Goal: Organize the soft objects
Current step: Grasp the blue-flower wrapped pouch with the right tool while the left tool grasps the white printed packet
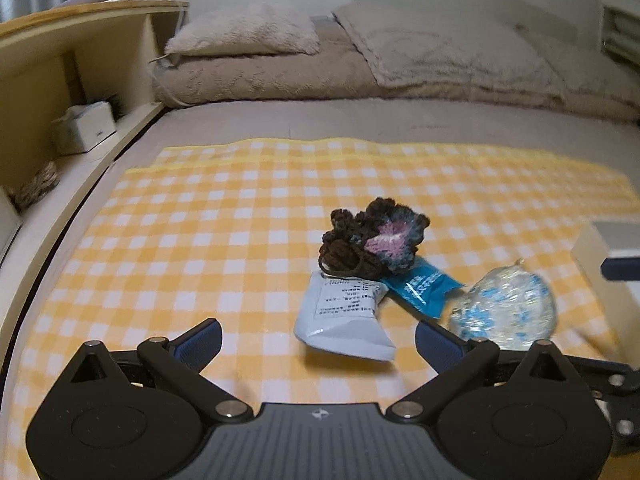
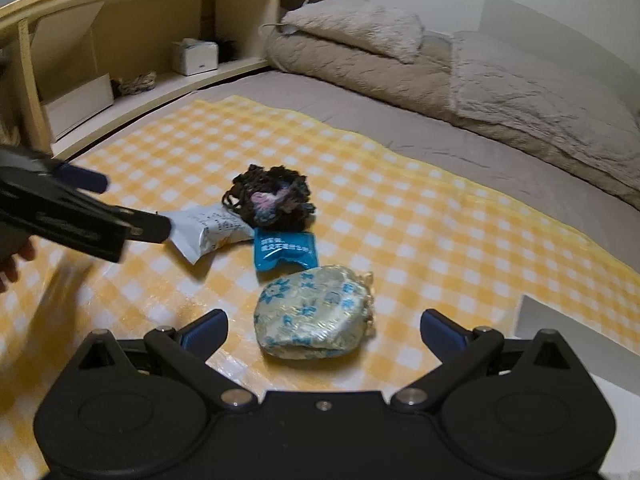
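Note:
On the yellow checked cloth (image 1: 200,216) lie a white printed pouch (image 1: 344,316), a dark crocheted piece with a pink centre (image 1: 376,240), a blue packet (image 1: 420,288) and a clear-wrapped bundle with blue flowers (image 1: 504,308). My left gripper (image 1: 318,340) is open, and the pouch sits just ahead of its fingers, untouched. My right gripper (image 2: 322,328) is open too; the bundle (image 2: 316,312) rests between its fingers, apart from both pads. In the right wrist view the left gripper (image 2: 120,204) reaches in from the left towards the pouch (image 2: 208,228), with the crocheted piece (image 2: 272,200) and blue packet (image 2: 284,252) beyond.
A pale box (image 1: 608,248) stands on the cloth's right side, also seen as the box (image 2: 568,332). A wooden shelf unit (image 2: 120,40) with a tissue box (image 2: 196,56) runs along the left. Pillows (image 1: 244,32) and folded blankets (image 2: 520,96) lie at the bed's far end.

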### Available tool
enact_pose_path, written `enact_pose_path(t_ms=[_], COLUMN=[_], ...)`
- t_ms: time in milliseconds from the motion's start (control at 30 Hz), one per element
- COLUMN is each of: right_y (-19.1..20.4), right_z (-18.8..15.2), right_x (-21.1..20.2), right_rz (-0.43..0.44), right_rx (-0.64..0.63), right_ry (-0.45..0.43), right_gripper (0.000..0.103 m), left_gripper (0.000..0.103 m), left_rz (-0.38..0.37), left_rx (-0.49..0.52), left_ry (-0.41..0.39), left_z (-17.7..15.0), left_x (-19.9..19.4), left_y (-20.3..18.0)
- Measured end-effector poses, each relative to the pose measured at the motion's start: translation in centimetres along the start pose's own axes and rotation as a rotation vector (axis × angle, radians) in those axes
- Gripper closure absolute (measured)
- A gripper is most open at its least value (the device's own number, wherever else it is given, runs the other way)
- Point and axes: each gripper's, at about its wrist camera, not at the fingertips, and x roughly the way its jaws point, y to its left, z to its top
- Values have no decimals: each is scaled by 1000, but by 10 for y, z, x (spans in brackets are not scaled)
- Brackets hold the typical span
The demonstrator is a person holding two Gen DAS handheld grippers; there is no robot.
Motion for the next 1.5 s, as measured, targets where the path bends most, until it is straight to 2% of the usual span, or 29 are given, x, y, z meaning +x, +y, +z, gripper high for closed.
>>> enact_pose_path(t_ms=[233, 333, 400, 433, 600, 633, 700, 833, 867, 900, 933, 967, 1000, 1200, 1400, 1500], right_y=[-4, -4, -3, -1, 5, 6, 8, 14, 16, 17, 19, 19, 18, 13, 5, 3], right_z=[1, 1, 2, 3, 6, 6, 6, 4, 3, 2, 2, 1, 2, -1, -1, -3], right_x=[18, 24, 29, 32, 48, 51, 56, 60, 58, 56, 52, 49, 46, 31, 20, 15], right_rz=[55, 66, 67, 67, 61, 49, 33, 26, 22, 18, 15, 17, 22, 78, 147, 182], right_rx=[1, -21, -46, -60, -108, -115, -129, -163, -189, -214, -231, -236, -239, -220, -210, -207], right_ry=[15, 21, 24, 26, 39, 40, 49, 78, 82, 91, 100, 103, 107, 127, 159, 168], right_gripper=[0, 0, 0, 0, 1, 2, 16, 35, 47, 52, 54, 57, 61, 67, 71, 72], left_gripper=[16, 32, 52, 54, 79, 80, 82, 80, 69, 53, 43, 26, 19, 7, 6, 6], left_rz=[-13, 2, 13, 8, -6, -7, -8, -8, -2, 1, 5, 17, 29, -6, -35, -60], left_rx=[19, 21, 19, 18, 24, 24, 30, 18, 5, -8, -15, -17, -9, 48, 120, 109], left_ry=[50, 72, 82, 89, 135, 147, 168, 132, 111, 87, 59, 28, -1, -46, -28, -9], left_z=[5, 5, 4, 4, 0, -1, -3, -3, -2, -1, 0, 1, 3, 21, 26, 26], left_x=[29, 35, 36, 36, 28, 26, 23, 15, 14, 12, 11, 11, 11, 27, 50, 57], left_y=[-7, -7, -6, -5, -4, -5, -6, -4, -3, -1, 0, 0, 0, -7, -11, -6])
